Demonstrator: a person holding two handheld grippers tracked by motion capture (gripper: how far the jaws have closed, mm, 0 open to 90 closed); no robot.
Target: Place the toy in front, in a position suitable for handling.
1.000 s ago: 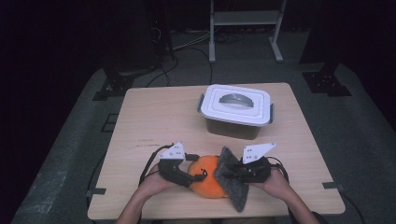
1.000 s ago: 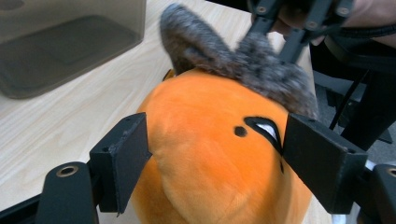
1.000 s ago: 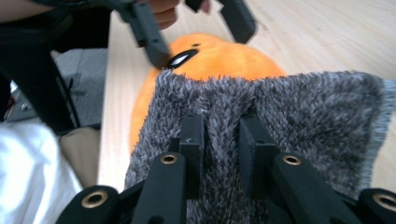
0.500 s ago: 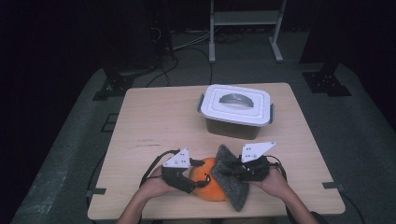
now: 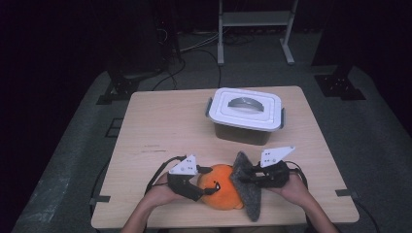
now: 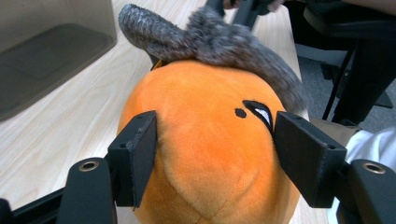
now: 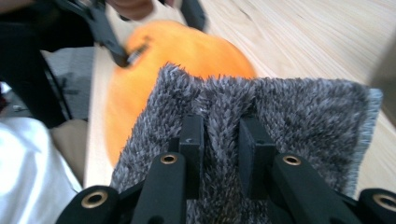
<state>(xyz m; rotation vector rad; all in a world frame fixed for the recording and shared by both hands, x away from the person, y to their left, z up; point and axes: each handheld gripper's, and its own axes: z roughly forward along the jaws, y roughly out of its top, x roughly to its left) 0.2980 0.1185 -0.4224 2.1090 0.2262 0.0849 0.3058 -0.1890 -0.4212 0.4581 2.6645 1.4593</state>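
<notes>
Orange plush toy (image 5: 224,186) lies on the counter (image 5: 160,126) directly between the two pairs of tongs, at the edge nearest the person. Left tongs (image 6: 212,154) stand wide around the round orange body, one black jaw at each flank; the left gripper view shows both pads close against the fabric without any clear dent in it, so whether they actually press cannot be told. A small black stitched eye mark sits on the plush just inside the right-hand jaw in that view. Grey fuzzy part (image 7: 261,112) of the toy, a flat shaggy piece, stands on edge at the side of the orange body facing the right tongs (image 7: 220,140). Those jaws are drawn narrow and pinch a fold of the grey pile between them, with fibres bunched up in the gap. From the high view, the person's hands grip both tools from behind, and cables trail back from each. Well beyond both tongs, farther up the counter, sits a lidded plastic box (image 5: 245,115) with a white lid and a grey handle, apart from the toy.
</notes>
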